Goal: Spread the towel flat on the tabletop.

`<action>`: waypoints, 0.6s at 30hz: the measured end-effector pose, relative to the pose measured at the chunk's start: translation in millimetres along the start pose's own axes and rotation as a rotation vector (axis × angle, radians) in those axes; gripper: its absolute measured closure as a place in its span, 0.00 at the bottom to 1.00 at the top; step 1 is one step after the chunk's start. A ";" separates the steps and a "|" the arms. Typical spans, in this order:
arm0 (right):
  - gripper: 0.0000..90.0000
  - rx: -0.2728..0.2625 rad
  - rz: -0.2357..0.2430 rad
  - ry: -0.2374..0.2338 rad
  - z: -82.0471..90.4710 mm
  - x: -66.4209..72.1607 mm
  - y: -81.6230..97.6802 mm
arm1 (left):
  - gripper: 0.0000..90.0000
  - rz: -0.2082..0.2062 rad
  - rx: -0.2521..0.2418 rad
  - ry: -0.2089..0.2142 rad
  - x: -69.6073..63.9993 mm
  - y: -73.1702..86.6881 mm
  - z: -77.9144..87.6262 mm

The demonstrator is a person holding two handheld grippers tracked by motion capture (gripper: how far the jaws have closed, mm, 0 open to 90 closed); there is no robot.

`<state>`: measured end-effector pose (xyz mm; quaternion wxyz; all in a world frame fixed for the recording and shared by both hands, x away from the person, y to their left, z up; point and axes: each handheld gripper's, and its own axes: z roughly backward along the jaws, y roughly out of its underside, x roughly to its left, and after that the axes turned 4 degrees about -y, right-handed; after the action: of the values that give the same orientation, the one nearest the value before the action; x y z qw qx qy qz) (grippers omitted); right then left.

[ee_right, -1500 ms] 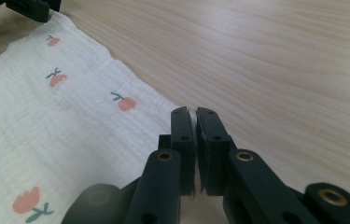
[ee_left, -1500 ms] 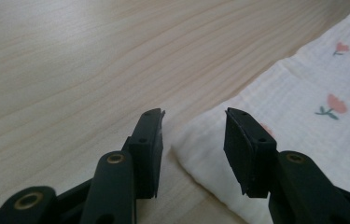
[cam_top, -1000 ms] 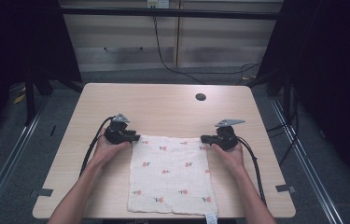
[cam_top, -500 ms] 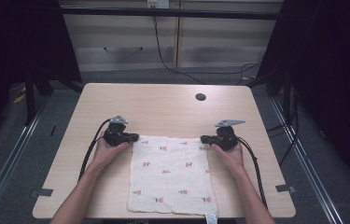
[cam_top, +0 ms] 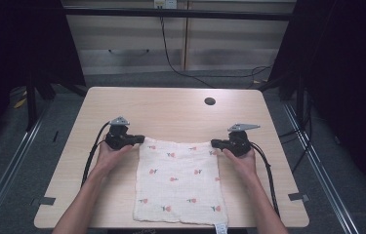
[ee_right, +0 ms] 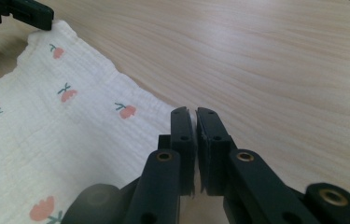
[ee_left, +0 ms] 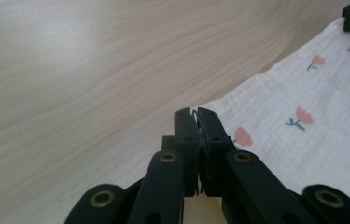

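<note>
While the cloth [cam_top: 179, 183] lies flat on the table [cam_top: 171, 112], the left gripper [ee_left: 196, 116] has just clenched its jaws on one far corner, and the right gripper [ee_right: 191, 116] pinches the other.

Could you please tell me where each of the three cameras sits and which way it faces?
High view: above the person's side, looking forward and down on the table; forearms, left gripper, right gripper.
Left gripper view: rides the left gripper, looking along its jaws, shut on the cloth corner.
Right gripper view: rides the right gripper, jaws shut on the cloth's other far corner.
Shared: both gripper views show the flowered cloth and the other gripper's tip.
</note>
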<state>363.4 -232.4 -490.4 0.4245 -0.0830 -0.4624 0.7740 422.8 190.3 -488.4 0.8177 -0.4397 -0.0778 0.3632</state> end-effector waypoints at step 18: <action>0.96 -0.068 0.034 0.019 26.7 0.6 -32.1 | 0.98 -0.012 -0.112 0.038 -9.2 -24.0 24.9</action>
<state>367.7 -242.4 -450.1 0.4125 -0.1127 -0.4828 0.7642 417.6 192.3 -453.0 0.7954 -0.4910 -0.0850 0.3451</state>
